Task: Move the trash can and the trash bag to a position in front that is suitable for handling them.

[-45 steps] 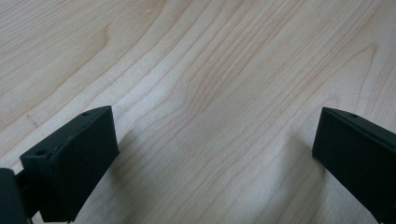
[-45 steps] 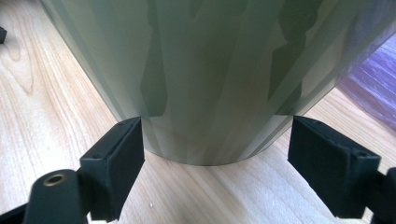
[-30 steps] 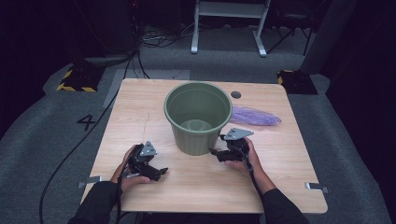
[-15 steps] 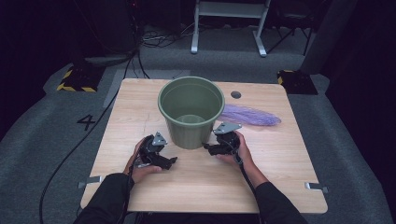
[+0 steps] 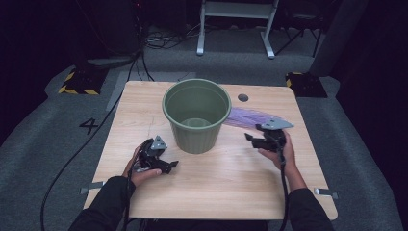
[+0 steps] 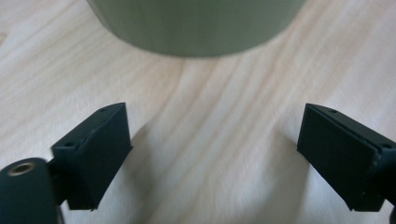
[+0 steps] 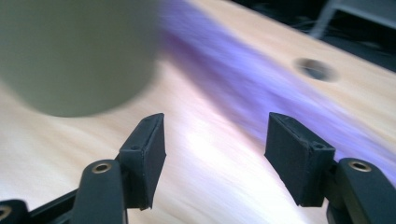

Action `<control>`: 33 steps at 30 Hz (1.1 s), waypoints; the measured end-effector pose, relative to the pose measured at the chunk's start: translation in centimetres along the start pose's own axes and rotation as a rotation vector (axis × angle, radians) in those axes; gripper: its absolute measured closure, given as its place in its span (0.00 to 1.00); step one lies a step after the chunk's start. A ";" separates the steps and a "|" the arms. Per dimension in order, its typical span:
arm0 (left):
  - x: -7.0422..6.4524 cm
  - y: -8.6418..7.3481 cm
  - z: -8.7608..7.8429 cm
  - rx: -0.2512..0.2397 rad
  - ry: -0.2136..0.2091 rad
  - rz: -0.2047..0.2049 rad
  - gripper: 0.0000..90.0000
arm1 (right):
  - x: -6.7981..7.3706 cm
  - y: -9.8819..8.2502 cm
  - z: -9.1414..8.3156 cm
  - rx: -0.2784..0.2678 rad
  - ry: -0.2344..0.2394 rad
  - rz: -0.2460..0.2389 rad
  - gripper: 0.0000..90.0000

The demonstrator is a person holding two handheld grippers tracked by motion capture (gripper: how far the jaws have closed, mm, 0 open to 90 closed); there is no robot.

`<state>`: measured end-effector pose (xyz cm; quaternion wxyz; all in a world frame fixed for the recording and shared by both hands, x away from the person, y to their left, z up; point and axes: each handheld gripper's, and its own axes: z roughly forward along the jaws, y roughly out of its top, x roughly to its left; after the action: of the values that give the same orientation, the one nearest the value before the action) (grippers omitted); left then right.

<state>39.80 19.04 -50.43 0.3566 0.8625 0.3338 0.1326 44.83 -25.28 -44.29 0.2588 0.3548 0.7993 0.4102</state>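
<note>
- Left hand-held gripper (image 5: 163,163): rests low over the near-left of the bench (image 5: 231,192), jaws spread wide with nothing between them. They have just been closing slightly. In the left gripper view only bare wood lies between the fingers (image 6: 93,154).
- Green bucket (image 5: 196,115): stands upright mid-bench, just beyond and to the right of the left hand-held gripper, which does not touch it. Its inside appears empty as far as the floor shows.
- Right hand-held gripper (image 5: 257,137): held at the right of the bench, clear of the bucket, jaws partly open and holding nothing. They have just been closing, with nothing between them.
- Purple bundle (image 5: 250,118): lies flat on the bench behind and to the right of the bucket, just beyond the right hand-held gripper. Its long axis runs from the bucket's side toward the far right edge. In the right gripper view it is blurred, lying ahead of the fingers (image 7: 299,158).
- Judgement: the right hand is much the nearer to the bundle; a pick would mean reaching forward and closing across its narrow width.
</note>
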 end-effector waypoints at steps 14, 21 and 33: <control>-1.0 -3.6 -3.5 -0.003 0.026 -0.021 0.11 | -7.0 -2.4 0.2 0.041 -0.197 0.126 0.49; -1.0 -3.9 -3.8 -0.001 0.020 -0.014 0.11 | -8.3 -3.5 1.3 0.115 -0.179 0.149 0.66; -0.9 -3.8 -3.6 0.000 0.005 -0.006 0.09 | -8.5 -4.4 2.8 0.184 -0.168 0.125 0.95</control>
<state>35.63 22.34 -50.50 0.3560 0.8611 0.3375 0.1336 50.50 -32.42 -48.43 0.2650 0.4592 0.7854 0.3194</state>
